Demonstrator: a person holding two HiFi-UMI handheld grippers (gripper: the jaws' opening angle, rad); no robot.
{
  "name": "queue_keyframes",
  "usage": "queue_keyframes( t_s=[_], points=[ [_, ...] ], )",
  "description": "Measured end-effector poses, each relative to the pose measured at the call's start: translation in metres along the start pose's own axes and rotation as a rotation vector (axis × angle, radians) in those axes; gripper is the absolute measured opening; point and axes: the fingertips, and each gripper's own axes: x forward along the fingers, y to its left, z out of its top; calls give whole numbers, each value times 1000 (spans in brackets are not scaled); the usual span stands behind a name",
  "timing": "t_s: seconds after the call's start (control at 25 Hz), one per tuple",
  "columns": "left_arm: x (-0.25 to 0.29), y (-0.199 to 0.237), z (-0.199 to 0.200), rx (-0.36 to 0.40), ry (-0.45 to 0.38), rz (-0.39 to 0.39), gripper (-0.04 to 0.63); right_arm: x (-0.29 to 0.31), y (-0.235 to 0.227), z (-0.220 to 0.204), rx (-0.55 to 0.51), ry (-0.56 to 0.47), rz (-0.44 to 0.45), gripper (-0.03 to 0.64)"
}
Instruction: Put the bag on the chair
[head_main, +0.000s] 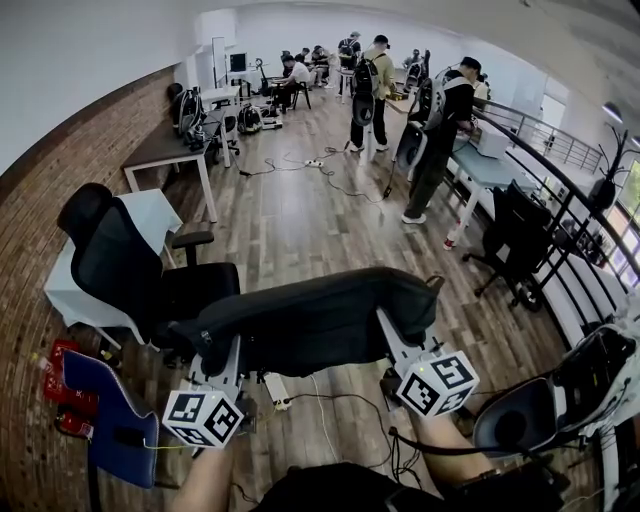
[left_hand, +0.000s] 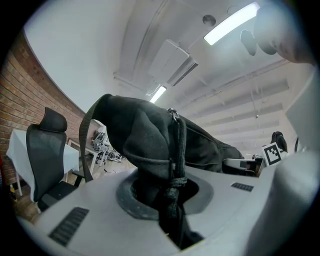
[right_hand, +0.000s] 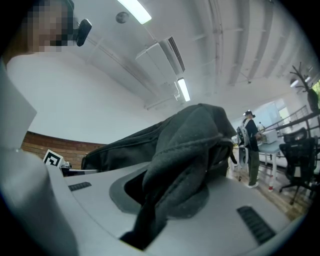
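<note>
hanging long soft black fabric bag (head_main: 320, 322), padded chair (head_main: 118, 262) near

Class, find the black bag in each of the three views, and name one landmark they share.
Head view: bag stretched across the lower centre, right of the black chair.
Left gripper view: bag fills the centre, one end clamped in the jaws.
Right gripper view: bag at centre, other end clamped in the jaws.
Shared landmark: the brick wall, at the left in every view.
</note>
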Motion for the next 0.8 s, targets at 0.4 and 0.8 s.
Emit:
queue_keyframes(
  t_s=[0.4,0.8],
  points=[
    [-9,30,1,-16,10,-41,60,7,27,-14,5,-7,-26,71],
    [15,45,-1,-19,5,-48,60,33,15,-20,12,-8,-18,71]
  ],
)
